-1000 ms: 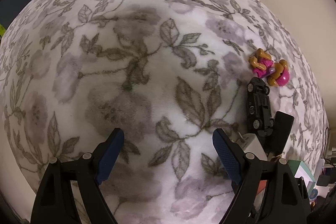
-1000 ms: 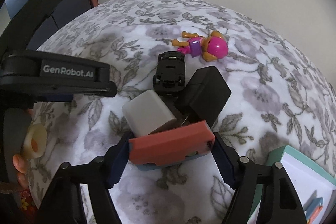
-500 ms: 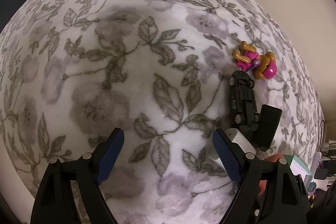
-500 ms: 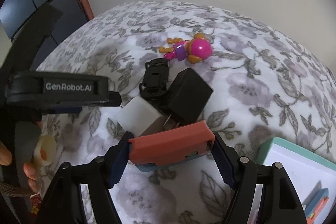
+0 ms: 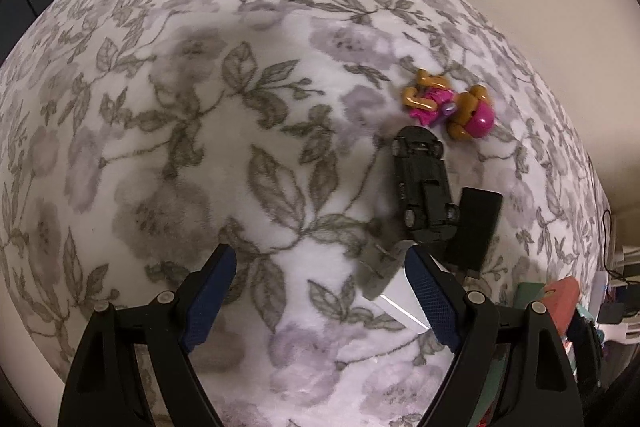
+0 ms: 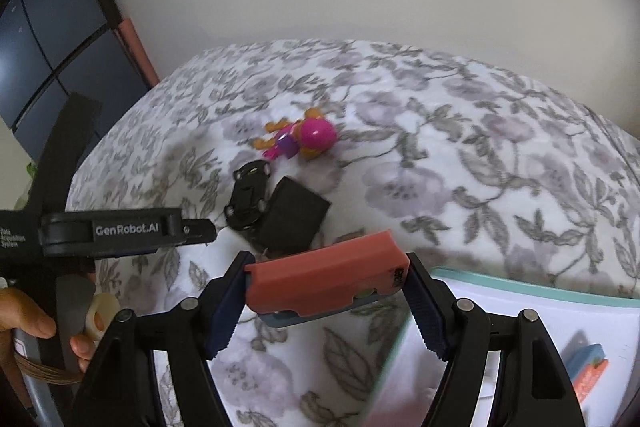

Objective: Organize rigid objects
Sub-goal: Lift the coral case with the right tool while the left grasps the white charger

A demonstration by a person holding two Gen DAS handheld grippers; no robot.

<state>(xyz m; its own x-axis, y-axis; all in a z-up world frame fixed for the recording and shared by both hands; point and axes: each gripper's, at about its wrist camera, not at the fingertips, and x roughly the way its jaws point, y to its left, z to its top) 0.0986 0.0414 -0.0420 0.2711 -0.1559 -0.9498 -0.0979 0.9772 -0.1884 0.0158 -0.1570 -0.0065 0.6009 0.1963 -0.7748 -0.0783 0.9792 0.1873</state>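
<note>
Coral block: a flat coral-red plastic block (image 6: pixel 326 277) with a blue-grey layer under it sits between the two blue pads of the right tongs (image 6: pixel 326 301), and both pads press on its short ends.
Right tongs: clamped on the coral block, which looks lifted off the flowery fuzzy blanket (image 6: pixel 460 167).
Left tongs: the left tongs (image 5: pixel 320 297) stand wide apart with nothing between the pads, only blanket below.
How the block feels: I think it is hard and light, with smooth sides, so it could slip if the squeeze gets loose.
Where to hold: the short ends are a good place, because the flat pads sit flush there.
Other toys: beyond the right tongs lie a small black toy car (image 6: pixel 248 197), a black square plastic box (image 6: pixel 294 217) touching the car, and a pink and orange toy figure (image 6: pixel 304 139) further away.
White piece: a white boxy plug (image 5: pixel 394 291) lies just beside the left tongs' right pad, partly hidden.
Tray: a white tray with a teal rim (image 6: pixel 540 289) is near the right tongs, low on the right side.
Next guess: the block may go in the tray.
</note>
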